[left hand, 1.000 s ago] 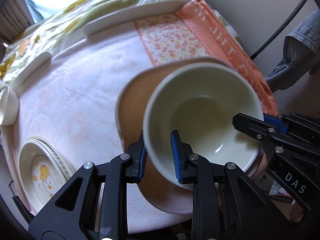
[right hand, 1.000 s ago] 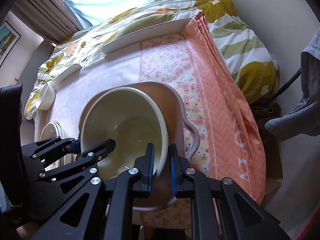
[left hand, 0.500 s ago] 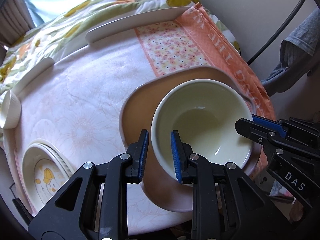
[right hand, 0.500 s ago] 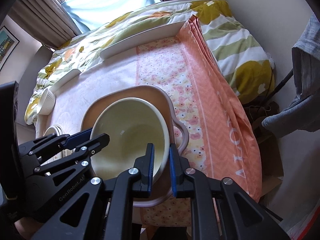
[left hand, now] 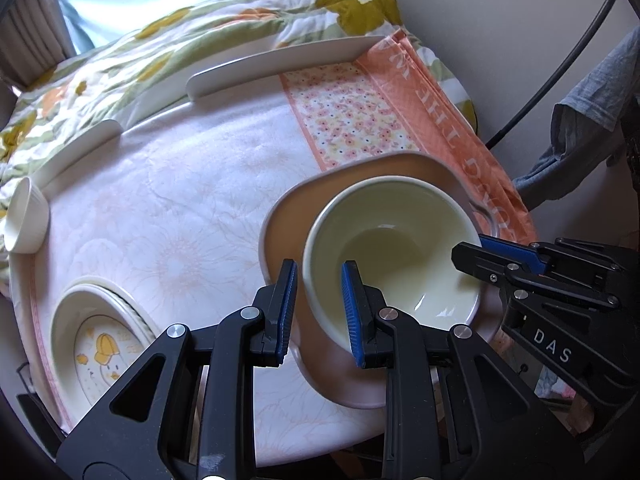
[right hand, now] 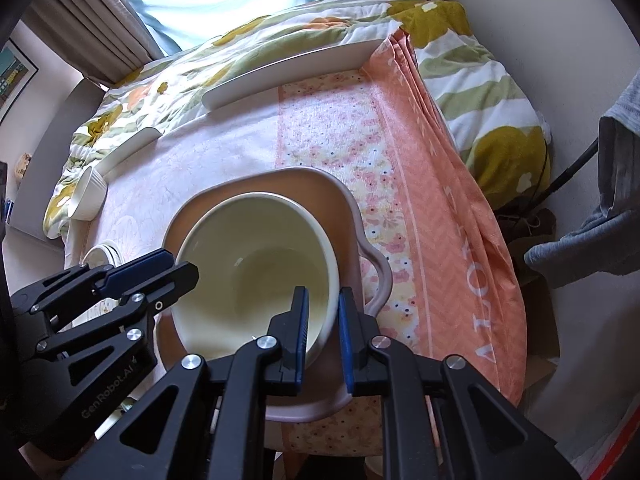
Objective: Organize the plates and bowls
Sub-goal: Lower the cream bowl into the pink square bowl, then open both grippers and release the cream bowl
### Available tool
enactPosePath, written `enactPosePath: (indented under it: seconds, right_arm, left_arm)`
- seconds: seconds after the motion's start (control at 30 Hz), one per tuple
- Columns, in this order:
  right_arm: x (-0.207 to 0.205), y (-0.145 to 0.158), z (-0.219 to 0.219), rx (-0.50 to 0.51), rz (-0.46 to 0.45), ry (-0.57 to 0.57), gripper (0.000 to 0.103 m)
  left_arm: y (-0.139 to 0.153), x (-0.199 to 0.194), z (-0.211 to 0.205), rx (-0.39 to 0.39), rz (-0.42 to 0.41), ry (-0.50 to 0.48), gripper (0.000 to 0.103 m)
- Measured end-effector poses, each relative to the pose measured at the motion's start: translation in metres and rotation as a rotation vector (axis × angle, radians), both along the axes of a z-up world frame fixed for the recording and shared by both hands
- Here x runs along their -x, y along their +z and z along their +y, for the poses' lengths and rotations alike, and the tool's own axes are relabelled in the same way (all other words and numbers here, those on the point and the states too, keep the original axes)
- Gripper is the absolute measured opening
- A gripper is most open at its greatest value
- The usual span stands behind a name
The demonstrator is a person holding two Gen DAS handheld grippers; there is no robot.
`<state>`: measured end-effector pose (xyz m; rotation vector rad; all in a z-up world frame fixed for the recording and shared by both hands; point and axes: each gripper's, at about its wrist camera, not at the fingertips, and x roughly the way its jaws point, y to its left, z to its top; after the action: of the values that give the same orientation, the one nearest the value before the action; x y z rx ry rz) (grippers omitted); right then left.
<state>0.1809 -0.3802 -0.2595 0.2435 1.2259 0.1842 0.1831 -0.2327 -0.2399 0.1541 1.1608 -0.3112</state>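
Since the earlier frame, the cream bowl (left hand: pixel 390 248) is seen lower and less tilted, inside the tan handled plate (left hand: pixel 280 232) on the cloth-covered tabletop (left hand: pixel 180 200). Both claws are angled steeply downward. The bowl's near rim is straddled by the left claw (left hand: pixel 318 308), pad contact not discernible. Its opposite rim is clamped by the right claw (right hand: pixel 323 334).

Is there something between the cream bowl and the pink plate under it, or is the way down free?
Nothing visible stands between them. The cream bowl, gripped at opposite rims by the left gripper and right gripper, sits directly over the pink plate, whose surface looks bare.
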Motion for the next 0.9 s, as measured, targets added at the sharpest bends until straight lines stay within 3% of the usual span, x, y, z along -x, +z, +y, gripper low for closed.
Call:
enactPosePath:
  seconds: [0.3, 0.53, 0.57, 0.6, 0.63, 0.67, 0.7, 0.77, 0.9]
  right_arm:
    - [0.005, 0.025, -0.003, -0.008, -0.056, 0.012, 0.014]
    - [-0.005, 0.098, 0.008, -0.053, -0.228, 0.118, 0.016]
    - [-0.007, 0.109, 0.014, -0.056, -0.26, 0.142, 0.026]
    - [-0.01, 0.12, 0.021, -0.056, -0.295, 0.164, 0.035]
    - [-0.014, 0.131, 0.031, -0.058, -0.335, 0.192, 0.064]
    - [-0.017, 0.139, 0.04, -0.062, -0.367, 0.215, 0.092]
    - [-0.021, 0.147, 0.05, -0.067, -0.4, 0.24, 0.099]
    - [-0.029, 0.158, 0.073, -0.072, -0.452, 0.293, 0.101]
    - [-0.046, 0.168, 0.123, -0.108, -0.505, 0.395, 0.101]
  left_arm:
    - [0.025, 0.005, 0.019, 0.052, -0.023, 0.039, 0.02]
    - [0.093, 0.011, 0.089, 0.152, -0.135, 0.197, 0.022]
    - [0.101, 0.011, 0.099, 0.159, -0.15, 0.22, 0.027]
    - [0.111, 0.012, 0.113, 0.165, -0.171, 0.253, 0.045]
    - [0.119, 0.012, 0.124, 0.163, -0.19, 0.284, 0.059]
    - [0.129, 0.014, 0.14, 0.151, -0.225, 0.33, 0.089]
    - [0.137, 0.016, 0.15, 0.144, -0.256, 0.362, 0.101]
    - [0.152, 0.021, 0.177, 0.135, -0.32, 0.413, 0.102]
    - [0.161, 0.017, 0.236, 0.13, -0.332, 0.516, 0.102]
